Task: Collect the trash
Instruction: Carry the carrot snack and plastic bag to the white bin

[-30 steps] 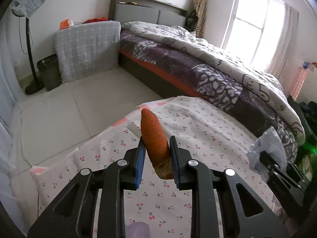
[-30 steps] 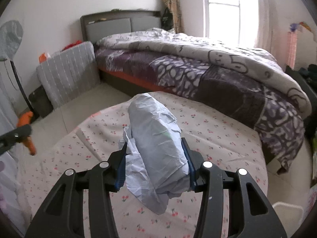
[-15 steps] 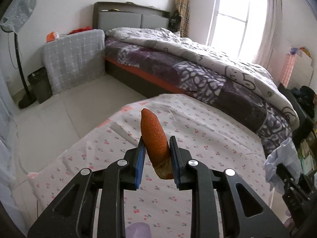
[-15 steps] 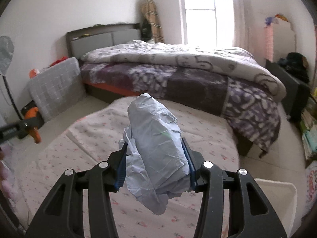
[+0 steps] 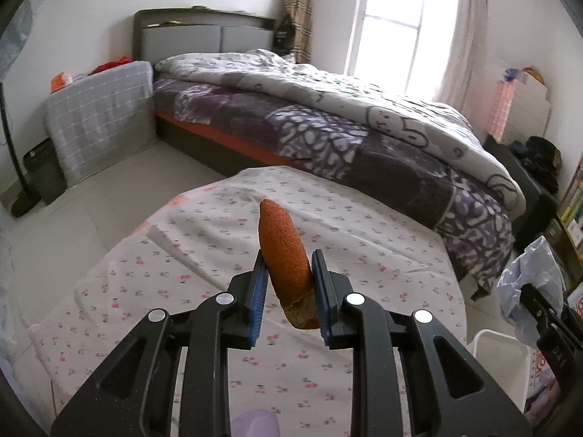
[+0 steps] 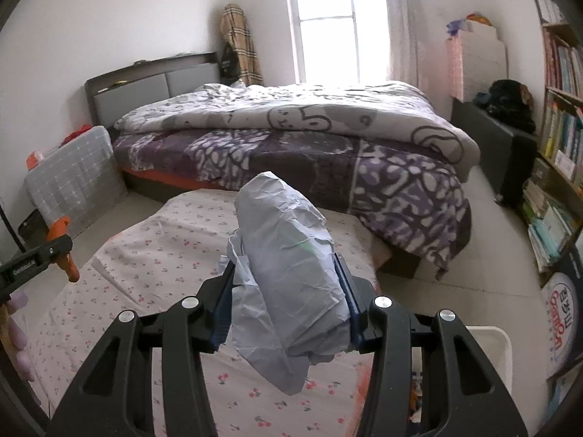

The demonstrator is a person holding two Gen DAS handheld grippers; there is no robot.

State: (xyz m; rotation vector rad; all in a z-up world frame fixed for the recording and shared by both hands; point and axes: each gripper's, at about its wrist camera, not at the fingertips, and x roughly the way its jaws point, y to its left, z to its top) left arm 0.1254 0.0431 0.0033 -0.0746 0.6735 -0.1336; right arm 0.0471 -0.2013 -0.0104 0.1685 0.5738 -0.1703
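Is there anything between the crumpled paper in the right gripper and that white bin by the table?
Nothing visible. The right gripper holds the crumpled paper above the floral-clothed table, and the white bin sits just past the table's right edge, its rim showing. The bin's inside is mostly hidden by the gripper's own body.

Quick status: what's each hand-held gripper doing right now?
Left hand-held gripper: closed on the orange peel.
Right hand-held gripper: closed on the crumpled paper.
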